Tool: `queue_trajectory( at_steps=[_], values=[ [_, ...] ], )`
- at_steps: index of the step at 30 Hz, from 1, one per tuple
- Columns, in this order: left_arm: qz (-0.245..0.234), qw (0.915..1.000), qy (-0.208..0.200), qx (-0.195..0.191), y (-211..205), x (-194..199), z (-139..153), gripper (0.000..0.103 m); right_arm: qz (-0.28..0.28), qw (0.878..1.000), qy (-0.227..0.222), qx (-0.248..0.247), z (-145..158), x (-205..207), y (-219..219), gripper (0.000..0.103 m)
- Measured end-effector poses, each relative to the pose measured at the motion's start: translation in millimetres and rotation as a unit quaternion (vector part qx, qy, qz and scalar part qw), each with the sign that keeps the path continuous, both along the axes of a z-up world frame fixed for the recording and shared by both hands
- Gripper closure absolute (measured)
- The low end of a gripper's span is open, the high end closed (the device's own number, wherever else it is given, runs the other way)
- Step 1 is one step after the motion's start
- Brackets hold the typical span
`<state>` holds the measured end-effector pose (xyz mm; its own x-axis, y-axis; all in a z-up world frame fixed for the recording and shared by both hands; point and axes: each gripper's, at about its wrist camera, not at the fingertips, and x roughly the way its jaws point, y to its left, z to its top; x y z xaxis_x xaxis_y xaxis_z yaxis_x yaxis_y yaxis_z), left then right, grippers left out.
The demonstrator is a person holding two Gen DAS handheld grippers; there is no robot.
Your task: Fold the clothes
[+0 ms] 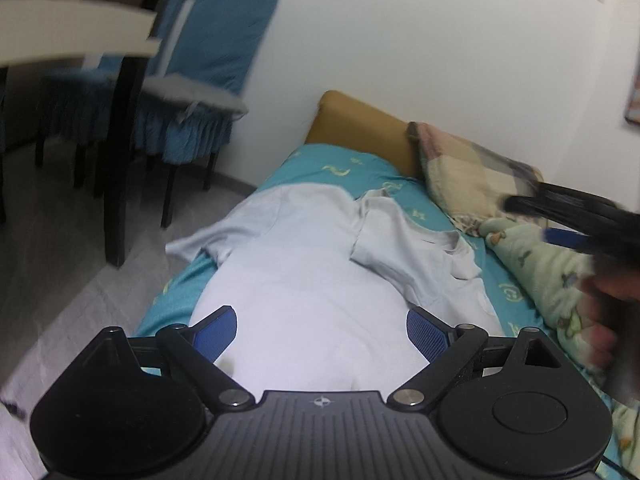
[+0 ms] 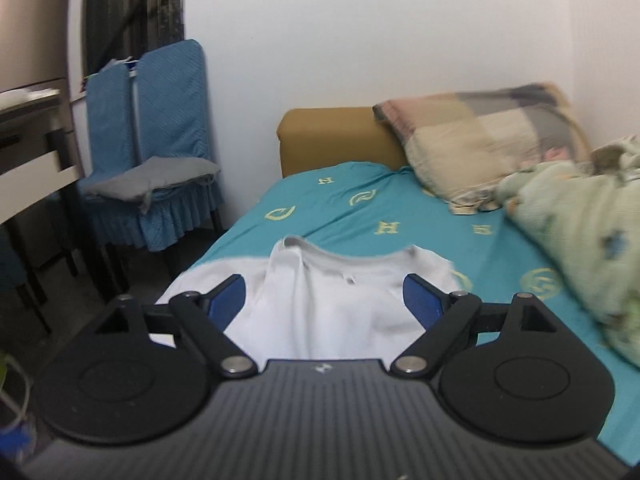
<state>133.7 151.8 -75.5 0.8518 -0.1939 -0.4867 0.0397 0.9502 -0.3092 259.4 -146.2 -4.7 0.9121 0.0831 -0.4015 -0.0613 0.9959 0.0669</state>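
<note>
Garment: pale grey-white short-sleeved cotton T-shirt (image 1: pixel 304 280) lies spread on the bed, over the teal printed bedsheet (image 1: pixel 340 168), which shows bare beyond it.
Long axis: in the left wrist view the shirt runs from the near edge toward the far mustard headboard (image 1: pixel 356 124); one sleeve lies turned in across the right of the body, the other sleeve droops off the left edge of the bed toward the floor.
Collar: the neckline (image 2: pixel 348 258) sits just beyond the right gripper's fingers, toward the far end, with the cloth bunched in a ridge below it.
Left gripper (image 1: pixel 320 330): jaws released and spread wide, poised over the near body panel, no cloth pinched.
Right gripper (image 2: pixel 324 300): jaws released, standing wide either side of the collar zone, nothing clamped.
Nearer hand: by my judgement the left hand is nearer the hanging left sleeve, the right nearer the collar.
Clutter: patchwork pillow (image 2: pixel 480 144) and green patterned quilt (image 2: pixel 580 216) lie to the right, apart from the shirt.
</note>
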Motion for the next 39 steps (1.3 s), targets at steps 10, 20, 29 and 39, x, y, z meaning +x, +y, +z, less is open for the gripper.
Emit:
queue_trajectory(
  at_steps=[10,20,29,39],
  values=[
    [-0.025,0.9937,0.055,0.094,-42.4,-74.9,62.4,0.0,-0.046,0.998,0.004,0.046,13.8,-196.9,-37.4,0.016],
    [-0.083,0.9847,0.092,0.123,-115.1,-222.8,209.5,0.0,-0.124,0.982,0.033,0.141,-5.6,-198.9,-96.8,0.016],
    [-0.113,0.9826,0.075,0.128,-173.5,-300.3,279.1,0.0,-0.148,0.968,0.044,0.197,-14.1,-208.2,-125.3,0.016],
    [-0.083,0.9891,0.062,0.104,-187.2,-319.1,296.5,0.0,-0.165,0.955,0.051,0.243,-15.9,-213.2,-140.6,0.016]
  ],
)
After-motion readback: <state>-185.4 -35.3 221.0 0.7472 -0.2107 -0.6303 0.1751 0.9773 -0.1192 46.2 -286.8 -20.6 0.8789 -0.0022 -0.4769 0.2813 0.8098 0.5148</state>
